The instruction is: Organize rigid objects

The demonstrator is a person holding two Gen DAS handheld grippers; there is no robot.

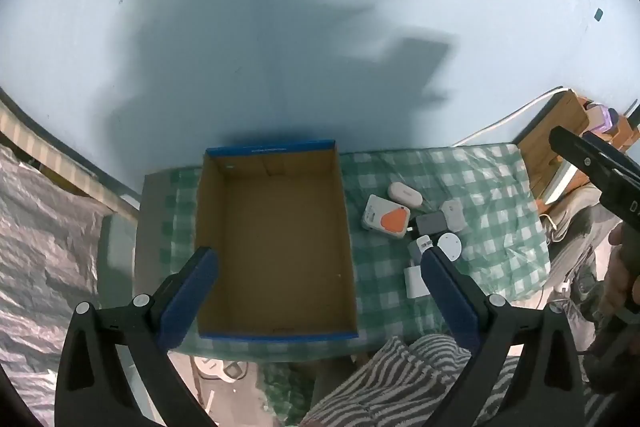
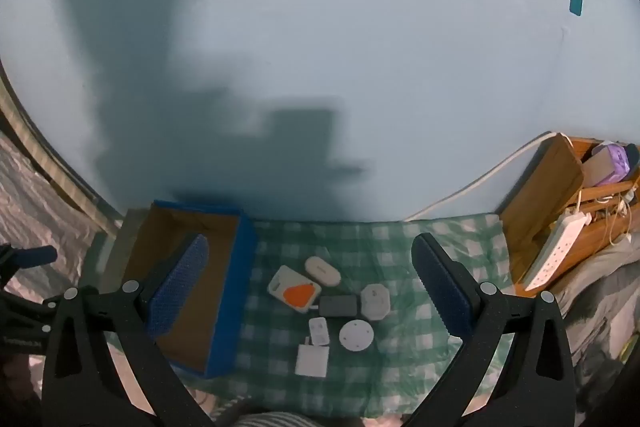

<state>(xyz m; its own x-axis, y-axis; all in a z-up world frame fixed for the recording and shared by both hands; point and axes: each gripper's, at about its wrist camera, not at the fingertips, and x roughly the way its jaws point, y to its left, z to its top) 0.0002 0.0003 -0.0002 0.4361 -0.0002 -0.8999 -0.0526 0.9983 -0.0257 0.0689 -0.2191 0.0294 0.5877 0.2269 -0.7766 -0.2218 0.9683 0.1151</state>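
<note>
An empty cardboard box with a blue rim (image 1: 276, 247) stands on a green checked cloth (image 1: 492, 187). My left gripper (image 1: 317, 253) hovers open above the box with nothing between its fingers. To the right of the box lies a cluster of small devices: a white oval case (image 2: 322, 270), an orange piece (image 2: 299, 295) on a white card, a grey block (image 2: 339, 305), a white adapter (image 2: 375, 301), a round white disc (image 2: 356, 335) and a white charger (image 2: 312, 361). My right gripper (image 2: 311, 242) hangs open above this cluster, touching nothing. The box's blue rim (image 2: 236, 291) sits left of the cluster.
A wooden rack (image 2: 536, 207) holding a white power strip (image 2: 556, 251) stands at the cloth's right end. A white cable (image 2: 480, 183) runs along the pale blue wall behind. Crinkled silver sheeting (image 1: 40, 247) lies to the left. Striped clothing (image 1: 400, 379) is at the near edge.
</note>
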